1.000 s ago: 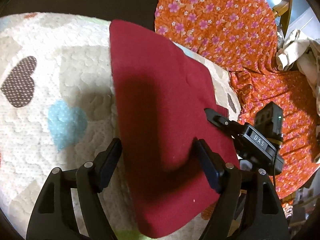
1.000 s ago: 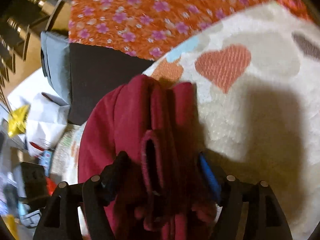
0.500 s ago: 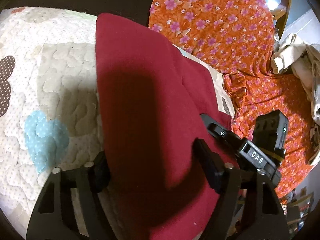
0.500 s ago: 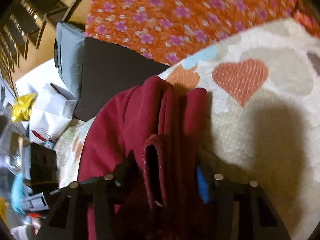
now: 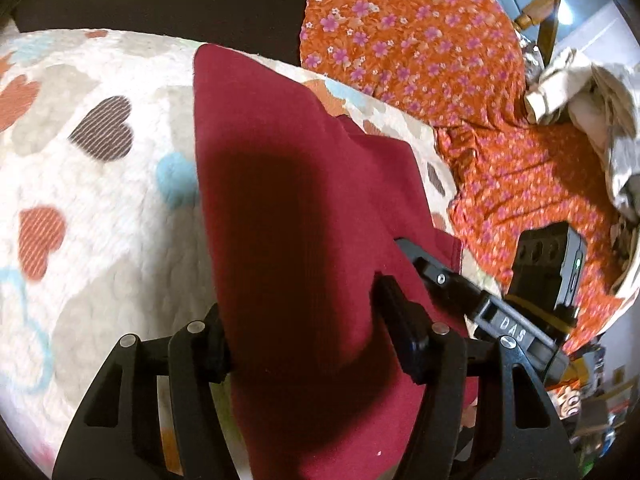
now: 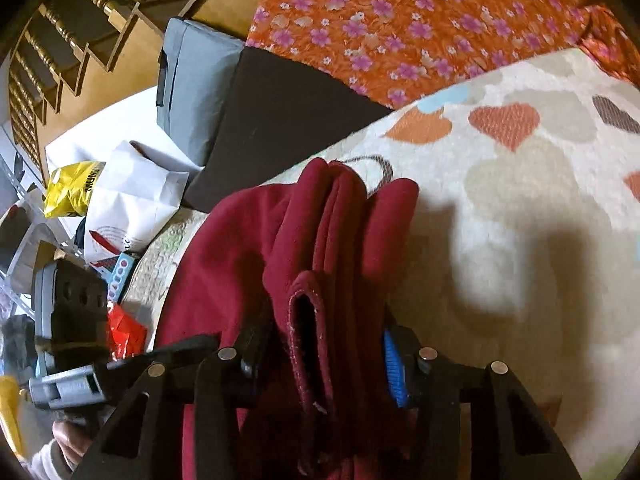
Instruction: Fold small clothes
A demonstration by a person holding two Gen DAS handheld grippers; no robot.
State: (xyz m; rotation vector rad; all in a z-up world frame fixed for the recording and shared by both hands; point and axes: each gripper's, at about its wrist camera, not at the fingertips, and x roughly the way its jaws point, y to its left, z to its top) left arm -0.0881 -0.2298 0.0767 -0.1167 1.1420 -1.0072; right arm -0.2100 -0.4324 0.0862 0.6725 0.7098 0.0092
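In the left wrist view, the left gripper (image 5: 304,320) is closing on the near end of a maroon garment (image 5: 280,184), a smooth, soft knit lying over the quilted, heart-patterned white blanket (image 5: 100,216) beside an orange floral cloth (image 5: 420,40); it looks light and limp, likely to sag, so edges and corners are the places to take hold. In the right wrist view, the right gripper (image 6: 320,364) is closing on a bunched, several-layer fold of that garment with a stitched hem, also over the blanket.
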